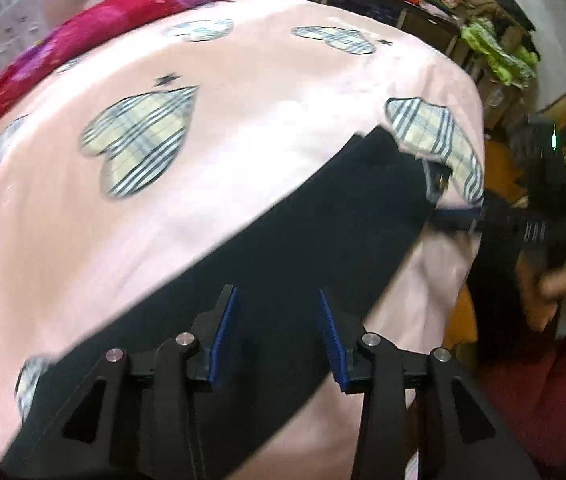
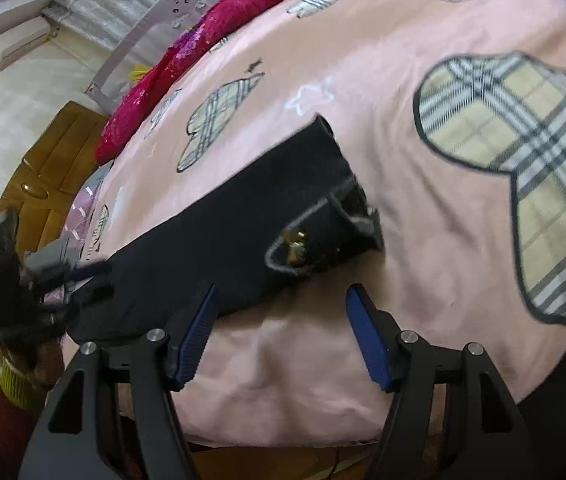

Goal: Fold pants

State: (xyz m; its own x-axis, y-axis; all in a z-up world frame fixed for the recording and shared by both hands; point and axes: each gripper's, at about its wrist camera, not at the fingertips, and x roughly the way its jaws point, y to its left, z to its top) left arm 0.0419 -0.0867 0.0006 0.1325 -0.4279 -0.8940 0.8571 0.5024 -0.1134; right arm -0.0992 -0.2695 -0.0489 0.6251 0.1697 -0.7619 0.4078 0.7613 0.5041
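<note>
Black pants (image 1: 303, 232) lie in a long strip on a pink bed sheet (image 1: 243, 100) printed with plaid hearts. In the right wrist view the pants (image 2: 243, 232) show their waist end, with a gold button and pocket stitching. My left gripper (image 1: 279, 300) is open just above the middle of the pants. My right gripper (image 2: 281, 292) is open over the sheet beside the waist end. The right gripper also shows in the left wrist view (image 1: 455, 216) at the pants' far end. The left gripper shows blurred in the right wrist view (image 2: 87, 276) at the pants' left end.
A red floral blanket (image 1: 83, 28) lies along the bed's far side. Shelves piled with clothes (image 1: 463, 12) stand beyond the bed. A wooden cabinet (image 2: 39, 184) and a grey bed rail (image 2: 155, 28) are at the left. The bed edge drops off near me.
</note>
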